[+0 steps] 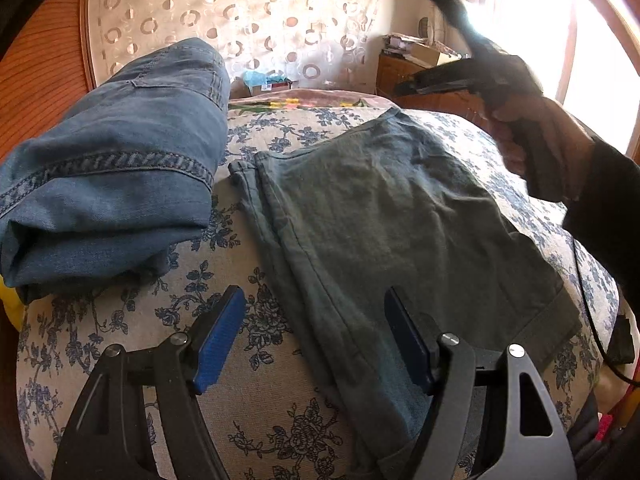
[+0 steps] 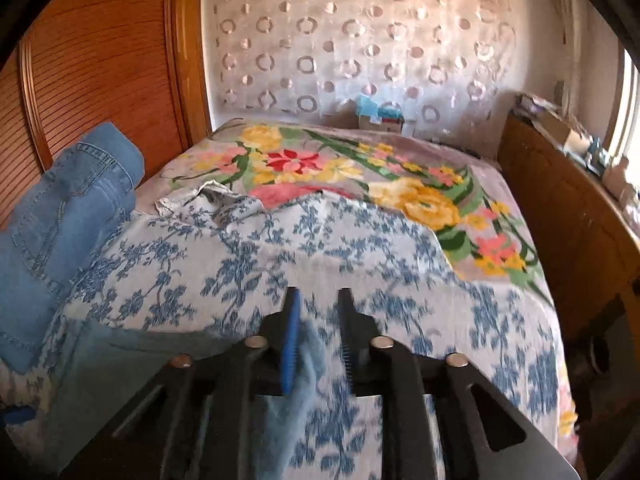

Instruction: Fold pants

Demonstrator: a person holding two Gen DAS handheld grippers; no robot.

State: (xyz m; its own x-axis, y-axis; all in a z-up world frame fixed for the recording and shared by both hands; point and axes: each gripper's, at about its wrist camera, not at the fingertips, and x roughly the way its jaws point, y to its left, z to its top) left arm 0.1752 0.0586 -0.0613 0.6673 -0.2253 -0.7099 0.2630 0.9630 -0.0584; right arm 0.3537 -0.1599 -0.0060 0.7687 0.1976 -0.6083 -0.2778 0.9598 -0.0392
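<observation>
Gaping left fingers (image 1: 316, 340) hover; right fingers (image 2: 318, 332) pinch pants (image 2: 308, 364).

Daylight poured in from the window (image 1: 560, 32), which was blown out to white. Beside it, the raised hand (image 1: 536, 140) was dark and motion-blurred. Away from the window the bedspread (image 2: 400, 240) lay evenly lit, smeared low down. Both views bowed strongly, with black corners.
</observation>
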